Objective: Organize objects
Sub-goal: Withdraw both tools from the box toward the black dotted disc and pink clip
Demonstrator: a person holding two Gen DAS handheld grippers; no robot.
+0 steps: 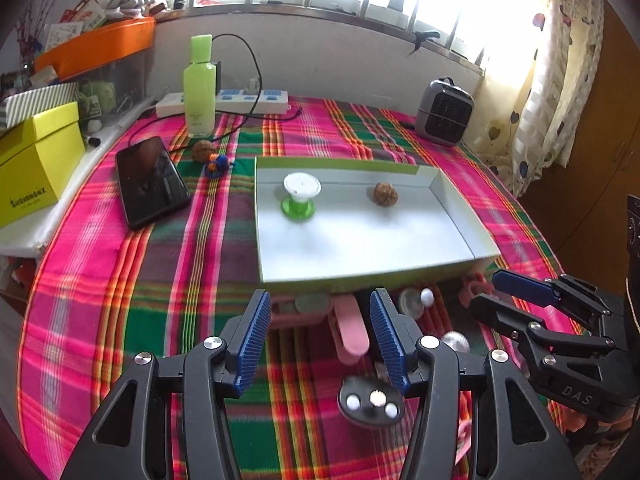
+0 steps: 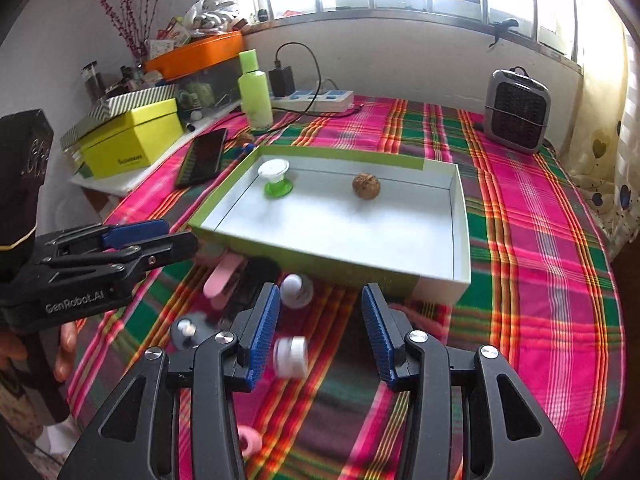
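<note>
We hold the left gripper [image 1: 318, 334] and right gripper [image 2: 320, 330] with jaws released, gripping nothing, above the plaid bench [image 1: 160, 280]. In the tray [image 1: 360, 276], a walnut [image 1: 385, 193] sits toward its far edge, a green-based cup [image 1: 301, 196] near its far left corner.

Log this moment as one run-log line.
left hand-held gripper: open | right hand-held gripper: open | tray: walnut, green-white spool

Both wrist views face tray [image 1: 460, 216] (shared).
</note>
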